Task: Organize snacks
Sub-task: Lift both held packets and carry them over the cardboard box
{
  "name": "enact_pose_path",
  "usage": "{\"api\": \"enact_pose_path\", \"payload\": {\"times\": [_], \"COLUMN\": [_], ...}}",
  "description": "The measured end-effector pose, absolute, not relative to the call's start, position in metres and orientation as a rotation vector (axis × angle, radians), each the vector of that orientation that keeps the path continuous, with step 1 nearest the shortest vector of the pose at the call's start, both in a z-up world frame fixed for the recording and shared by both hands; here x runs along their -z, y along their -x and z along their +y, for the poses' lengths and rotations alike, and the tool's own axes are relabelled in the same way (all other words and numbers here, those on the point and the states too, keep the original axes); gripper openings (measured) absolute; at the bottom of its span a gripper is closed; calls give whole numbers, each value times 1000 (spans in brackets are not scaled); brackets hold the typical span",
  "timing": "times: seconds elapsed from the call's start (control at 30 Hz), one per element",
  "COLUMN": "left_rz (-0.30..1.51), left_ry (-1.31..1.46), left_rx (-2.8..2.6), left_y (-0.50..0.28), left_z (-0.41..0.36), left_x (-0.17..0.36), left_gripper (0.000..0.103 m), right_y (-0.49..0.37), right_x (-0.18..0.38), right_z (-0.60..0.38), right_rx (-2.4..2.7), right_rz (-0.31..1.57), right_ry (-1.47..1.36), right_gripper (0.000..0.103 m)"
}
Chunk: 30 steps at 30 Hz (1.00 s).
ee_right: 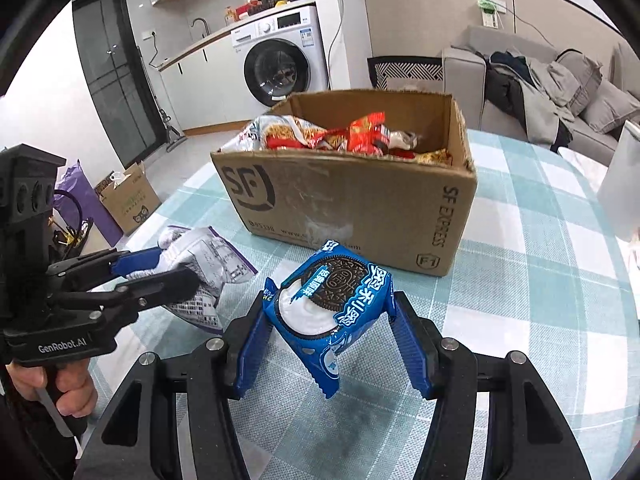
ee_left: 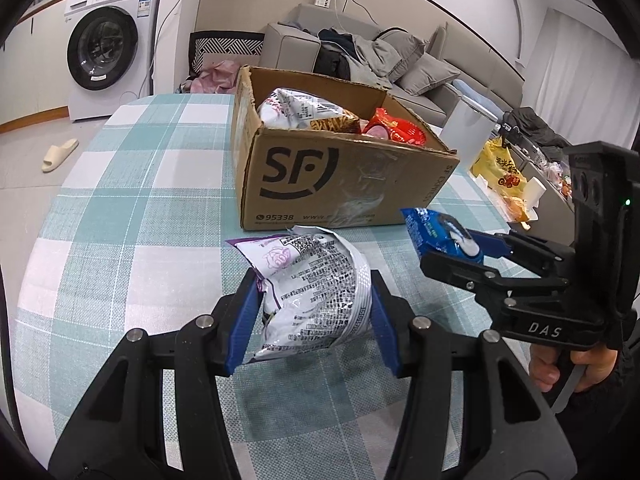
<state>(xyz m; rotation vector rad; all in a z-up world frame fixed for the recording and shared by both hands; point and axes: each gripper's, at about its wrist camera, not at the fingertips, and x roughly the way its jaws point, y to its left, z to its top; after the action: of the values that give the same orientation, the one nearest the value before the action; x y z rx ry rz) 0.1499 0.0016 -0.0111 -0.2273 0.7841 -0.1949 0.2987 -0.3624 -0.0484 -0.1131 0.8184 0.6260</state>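
My left gripper (ee_left: pixel 314 304) is shut on a white snack bag with purple print (ee_left: pixel 316 264) and holds it a little above the checked tablecloth (ee_left: pixel 140 200). From the right wrist view that gripper (ee_right: pixel 176 266) and its bag (ee_right: pixel 212 256) show at the left. My right gripper (ee_right: pixel 330 312) is shut on a blue cookie pack (ee_right: pixel 340 292), also off the table. The left wrist view shows it (ee_left: pixel 452 246) at the right with the pack (ee_left: pixel 436 232). Behind both stands an open cardboard box (ee_left: pixel 320 176) (ee_right: pixel 360 208) that holds several snack packets.
A yellow bag (ee_left: pixel 498 172) and a white container (ee_left: pixel 466 124) sit right of the box, near the table's edge. A sofa with clothes (ee_left: pixel 360 52) is behind, a washing machine (ee_left: pixel 104 52) at the far left. A hand (ee_right: pixel 60 388) grips the left handle.
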Motion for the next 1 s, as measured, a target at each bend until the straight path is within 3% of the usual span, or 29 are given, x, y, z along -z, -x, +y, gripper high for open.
{"api": "enact_pose_path", "payload": {"times": [1.0], "left_rz": [653], "left_ry": [142], "left_rx": [206], "left_y": [-178], "left_z": [-19], "left_x": [-71], "left_gripper": [49], "right_y": [-304], "right_x": [-27], "right_z": [-386], "right_rx": [-642], "right_rz": [663], "right_ry": [36], "right_gripper": [60]}}
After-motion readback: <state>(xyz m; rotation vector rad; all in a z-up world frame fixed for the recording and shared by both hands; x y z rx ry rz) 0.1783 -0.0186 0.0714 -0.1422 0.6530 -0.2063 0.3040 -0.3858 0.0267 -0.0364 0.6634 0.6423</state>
